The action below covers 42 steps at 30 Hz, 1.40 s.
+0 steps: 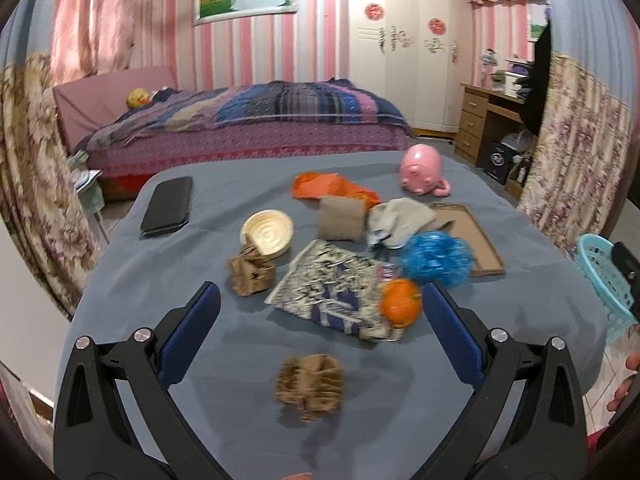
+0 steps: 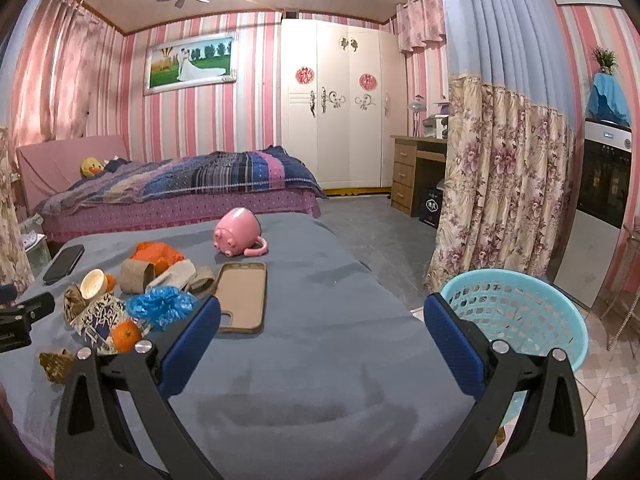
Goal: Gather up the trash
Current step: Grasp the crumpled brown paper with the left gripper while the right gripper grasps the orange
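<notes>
Left gripper (image 1: 320,316): both blue-padded fingers (image 1: 188,336) spread wide apart, nothing between them, pointing forward and angled downward. Its black linkage arms fan out symmetrically from the lower frame edge. Right gripper (image 2: 322,318): jaws likewise fully parted and empty, blue pads (image 2: 454,344) facing each other across a broad gap, held nearly level. In the right wrist view, part of the left gripper's black body shows at the far left edge. A person's hand (image 1: 624,384) appears at the right edge of the left wrist view, fingers curled.
</notes>
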Each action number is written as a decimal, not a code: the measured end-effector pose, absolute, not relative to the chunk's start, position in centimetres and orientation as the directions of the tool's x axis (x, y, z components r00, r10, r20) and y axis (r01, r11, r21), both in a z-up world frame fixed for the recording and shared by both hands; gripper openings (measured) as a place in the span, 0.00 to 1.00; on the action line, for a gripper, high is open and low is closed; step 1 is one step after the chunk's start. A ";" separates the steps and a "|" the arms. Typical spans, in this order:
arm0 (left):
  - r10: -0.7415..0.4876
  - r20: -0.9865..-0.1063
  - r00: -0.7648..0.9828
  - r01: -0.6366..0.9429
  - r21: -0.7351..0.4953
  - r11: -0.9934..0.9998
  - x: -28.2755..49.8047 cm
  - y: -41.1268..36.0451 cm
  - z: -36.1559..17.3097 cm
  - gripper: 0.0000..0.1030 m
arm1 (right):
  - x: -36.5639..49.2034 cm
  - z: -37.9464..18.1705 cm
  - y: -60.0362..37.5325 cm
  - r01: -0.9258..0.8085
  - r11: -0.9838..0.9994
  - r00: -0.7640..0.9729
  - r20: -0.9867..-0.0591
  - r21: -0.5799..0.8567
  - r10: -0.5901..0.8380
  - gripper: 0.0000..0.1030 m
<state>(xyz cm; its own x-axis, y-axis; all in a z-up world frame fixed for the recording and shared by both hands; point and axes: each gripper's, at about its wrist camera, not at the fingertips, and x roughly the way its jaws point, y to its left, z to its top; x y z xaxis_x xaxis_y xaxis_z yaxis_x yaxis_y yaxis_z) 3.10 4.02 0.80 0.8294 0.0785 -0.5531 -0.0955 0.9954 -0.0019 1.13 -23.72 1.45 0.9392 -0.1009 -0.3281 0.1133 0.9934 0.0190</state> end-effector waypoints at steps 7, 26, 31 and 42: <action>0.071 -0.588 0.806 -0.105 -0.024 0.994 3.1 5.9 -1.2 0.95 | 2.4 0.3 -22.5 0.130 0.990 0.910 -0.390 -0.057 -0.142 0.96; -0.105 -0.690 0.717 0.044 -0.105 0.994 3.6 5.5 -6.9 0.41 | 5.7 -2.7 -20.2 0.024 0.999 0.817 -0.577 0.038 0.003 0.96; -0.093 -0.658 0.748 0.050 -0.084 0.995 3.2 6.6 -5.4 0.40 | 6.1 -3.2 -15.9 -0.057 0.998 0.814 -0.581 -0.038 0.024 0.96; 0.027 -0.628 0.778 -0.098 -0.078 0.992 4.1 14.5 -2.9 0.40 | 7.9 -4.7 -9.0 -0.216 0.975 0.767 -0.628 -0.055 0.134 0.94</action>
<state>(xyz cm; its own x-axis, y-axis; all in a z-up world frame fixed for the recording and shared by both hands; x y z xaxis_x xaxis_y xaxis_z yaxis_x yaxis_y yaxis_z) 4.14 14.49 -2.86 0.7776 0.0273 -0.6282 -0.0982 0.9921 -0.0784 7.87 -8.96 -4.69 0.7667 0.1342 -0.6278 -0.2160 0.9748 -0.0554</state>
